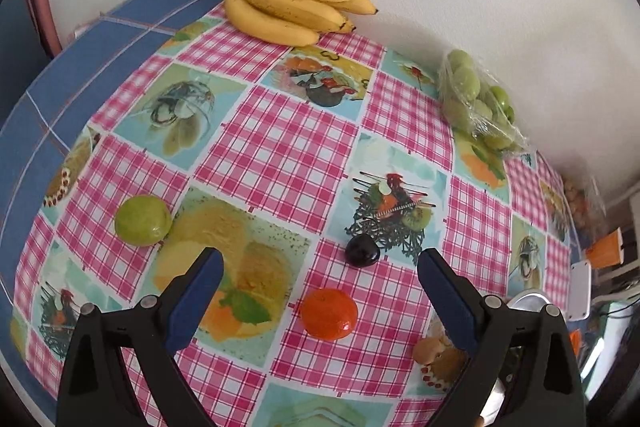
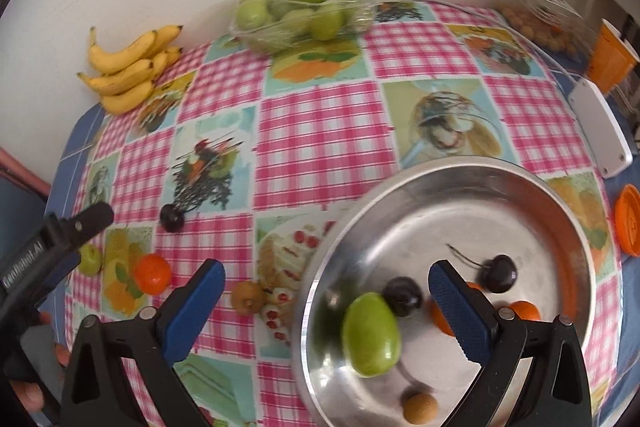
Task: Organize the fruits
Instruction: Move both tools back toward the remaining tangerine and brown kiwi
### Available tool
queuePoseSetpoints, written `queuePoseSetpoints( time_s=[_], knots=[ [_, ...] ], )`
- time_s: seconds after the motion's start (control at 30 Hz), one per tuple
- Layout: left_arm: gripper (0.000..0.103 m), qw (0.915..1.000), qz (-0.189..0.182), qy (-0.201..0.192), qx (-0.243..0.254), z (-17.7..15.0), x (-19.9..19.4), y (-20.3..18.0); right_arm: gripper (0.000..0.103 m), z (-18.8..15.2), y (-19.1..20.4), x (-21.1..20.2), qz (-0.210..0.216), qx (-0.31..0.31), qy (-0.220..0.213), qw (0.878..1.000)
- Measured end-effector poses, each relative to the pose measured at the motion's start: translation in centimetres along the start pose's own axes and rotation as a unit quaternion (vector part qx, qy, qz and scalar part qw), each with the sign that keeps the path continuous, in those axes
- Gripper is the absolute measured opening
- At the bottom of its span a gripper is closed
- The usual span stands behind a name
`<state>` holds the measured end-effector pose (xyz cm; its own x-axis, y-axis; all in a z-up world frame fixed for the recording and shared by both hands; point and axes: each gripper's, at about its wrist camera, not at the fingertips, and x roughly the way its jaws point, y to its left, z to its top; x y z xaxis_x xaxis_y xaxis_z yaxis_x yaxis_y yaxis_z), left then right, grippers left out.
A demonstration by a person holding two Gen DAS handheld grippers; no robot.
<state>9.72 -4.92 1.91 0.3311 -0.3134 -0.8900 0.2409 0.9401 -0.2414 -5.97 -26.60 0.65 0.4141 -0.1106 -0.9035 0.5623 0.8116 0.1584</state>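
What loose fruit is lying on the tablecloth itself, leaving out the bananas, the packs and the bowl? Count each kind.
Green fruit: 1
Dark cherry: 1
Orange mandarin: 1
Small brown fruit: 1
Total: 4

From my remote seat I can read only one piece of writing. In the right wrist view, white capital letters run along the black body of the left hand-held gripper [image 2: 90,217] at the left edge. They look like "GenRobot.AI", though the first letters are cramped and partly blurred. The printed cloth [image 2: 320,131] on the bench carries pictures, but I can make out no words or numbers on it.
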Motion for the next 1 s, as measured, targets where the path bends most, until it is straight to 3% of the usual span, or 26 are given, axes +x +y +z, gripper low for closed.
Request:
queuePoseSetpoints(
  time_s=[0.2, 0.4, 0.83, 1.0],
  knots=[
    [0.098, 0.9985, 0.048, 0.023, 0.017, 0.3, 0.3, 1.1, 0.103, -0.1, 2.6, 0.1, 0.047, -0.013, 0.003, 0.999],
    [0.098, 0.9991, 0.034, 0.020, 0.017, 0.4, 0.2, 1.8, 0.103, -0.3, 4.6, 0.1, 0.057, -0.042, -0.003, 0.998],
    [0.098, 0.9983, 0.020, 0.054, 0.011, 0.0, 2.0, 1.9, 0.103, -1.4, 6.7, 2.6, 0.062, -0.085, 0.037, 0.994],
    [0.098, 0.9966, 0.000, 0.083, 0.004, -0.2, 2.9, 1.9, 0.095, -1.6, 6.9, 3.2, 0.065, -0.088, 0.047, 0.993]
  ],
)
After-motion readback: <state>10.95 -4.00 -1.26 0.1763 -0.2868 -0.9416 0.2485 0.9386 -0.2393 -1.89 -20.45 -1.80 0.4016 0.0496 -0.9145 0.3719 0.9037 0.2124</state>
